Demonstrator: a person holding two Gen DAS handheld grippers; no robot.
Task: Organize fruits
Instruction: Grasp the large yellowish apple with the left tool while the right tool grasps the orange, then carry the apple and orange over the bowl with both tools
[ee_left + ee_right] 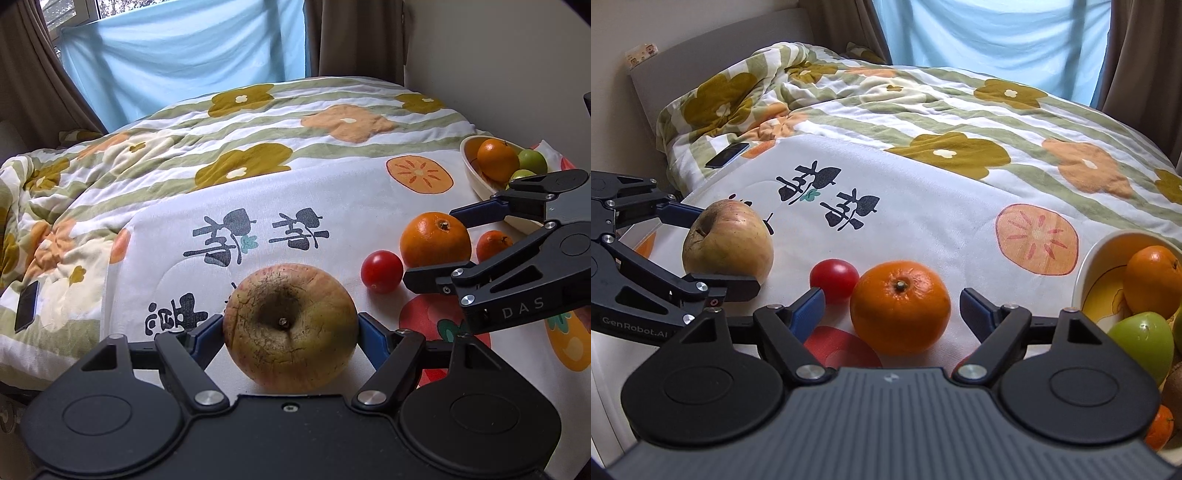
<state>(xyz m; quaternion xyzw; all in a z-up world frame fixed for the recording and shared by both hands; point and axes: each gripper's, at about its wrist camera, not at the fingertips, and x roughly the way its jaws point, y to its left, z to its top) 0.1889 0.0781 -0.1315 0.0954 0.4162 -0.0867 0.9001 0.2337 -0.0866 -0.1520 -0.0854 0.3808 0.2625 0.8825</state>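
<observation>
the left claw [290, 332] was squeezed on the big apple [290, 326], low on the white cloth [332, 192]. the right claw [892, 308] was wide apart around the orange [900, 307], not touching. both fruits looked round, firm and a bit slippery, so holding the fat middle seemed best. only the right view showed deep into the bowl [1087, 266].

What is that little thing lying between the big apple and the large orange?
A small red tomato lies on the printed cloth between the apple and the large orange. Both wrist views show it, the right one most clearly.
</observation>
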